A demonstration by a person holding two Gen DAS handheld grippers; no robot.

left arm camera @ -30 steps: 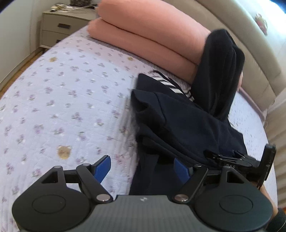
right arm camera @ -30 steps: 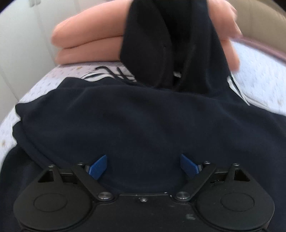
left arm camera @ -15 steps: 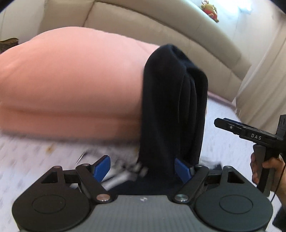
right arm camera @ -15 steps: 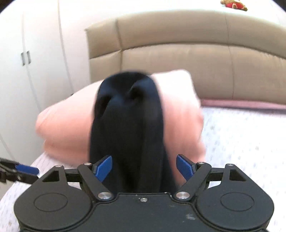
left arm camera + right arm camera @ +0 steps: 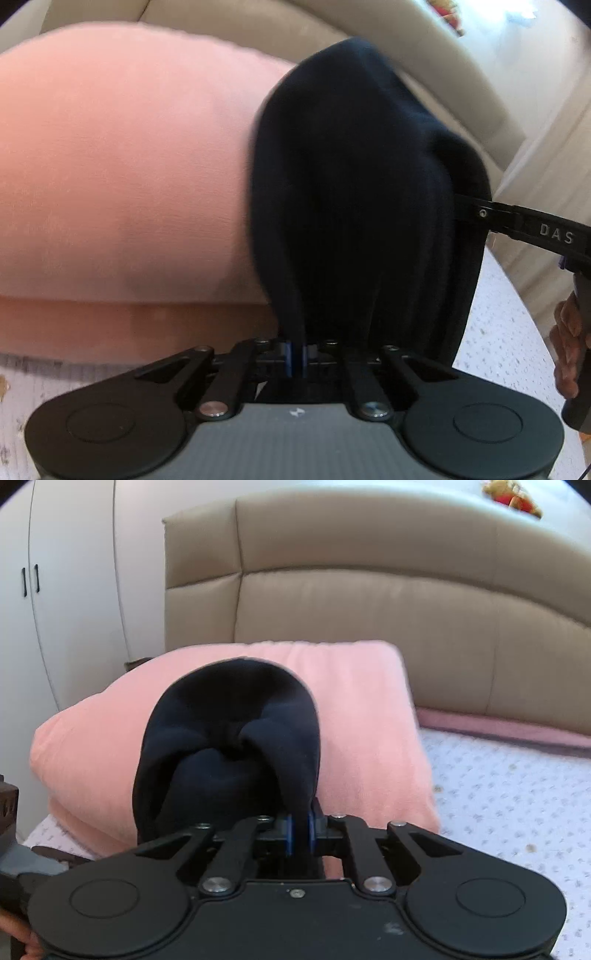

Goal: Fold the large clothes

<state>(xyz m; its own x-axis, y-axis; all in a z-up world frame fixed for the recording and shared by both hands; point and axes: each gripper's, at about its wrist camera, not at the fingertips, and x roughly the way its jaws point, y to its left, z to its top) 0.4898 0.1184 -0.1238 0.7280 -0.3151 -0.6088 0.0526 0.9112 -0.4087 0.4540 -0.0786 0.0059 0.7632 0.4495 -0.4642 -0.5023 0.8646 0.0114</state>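
Observation:
A dark navy garment part, like a hood (image 5: 354,192), stands draped up against the pink pillows. My left gripper (image 5: 295,357) is shut on a fold of this navy fabric at its lower left edge. In the right wrist view the same navy hood (image 5: 229,753) bulges in front of the pillows, and my right gripper (image 5: 300,830) is shut on its lower right edge. The right gripper's body also shows at the right of the left wrist view (image 5: 532,229), beside the fabric. The remainder of the garment is hidden below the grippers.
Two stacked pink pillows (image 5: 122,177) lie behind the garment, also in the right wrist view (image 5: 369,731). A beige padded headboard (image 5: 369,590) stands behind them. The floral bedspread (image 5: 509,794) spreads to the right. White wardrobe doors (image 5: 55,590) stand at the left.
Both grippers were open half a second ago and have closed on the navy hood's lower edges. Both have moved in closer to the fabric.

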